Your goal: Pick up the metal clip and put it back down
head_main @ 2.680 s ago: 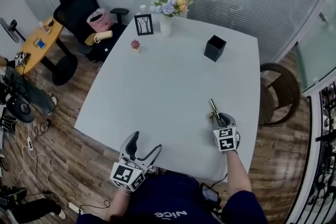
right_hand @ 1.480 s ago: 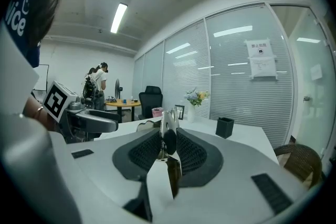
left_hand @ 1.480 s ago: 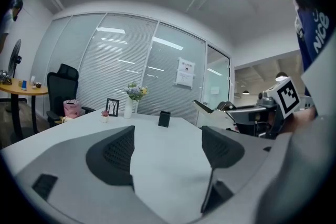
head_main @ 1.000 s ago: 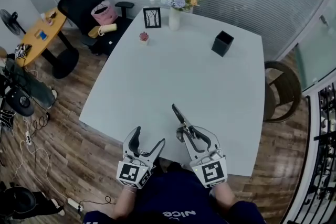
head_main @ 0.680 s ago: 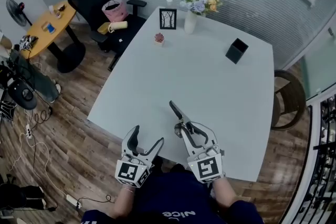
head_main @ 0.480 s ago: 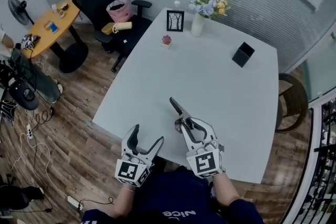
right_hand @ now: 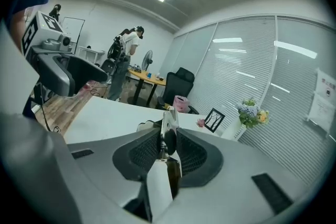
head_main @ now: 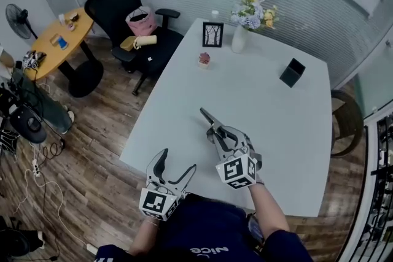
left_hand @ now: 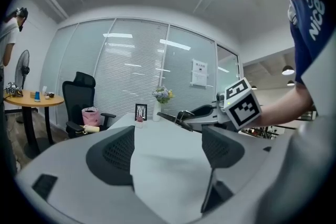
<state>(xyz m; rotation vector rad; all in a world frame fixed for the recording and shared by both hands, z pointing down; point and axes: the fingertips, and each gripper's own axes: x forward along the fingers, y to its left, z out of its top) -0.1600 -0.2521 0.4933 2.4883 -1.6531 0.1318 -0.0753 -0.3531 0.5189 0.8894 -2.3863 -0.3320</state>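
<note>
My right gripper is shut on the metal clip, held above the near part of the white table. The clip's silver blade sticks out ahead between the dark pads, and in the left gripper view the metal clip points left from the right gripper. My left gripper hovers at the table's near edge, jaws apart, nothing between its pads.
At the table's far end stand a flower vase, a picture frame, a small pink plant and a black box. A black office chair and a round wooden table stand to the left.
The right gripper carried the clip from the table's right side to its near middle and holds it raised. The head view shifted, so the table sits further right. The left gripper barely moved.
</note>
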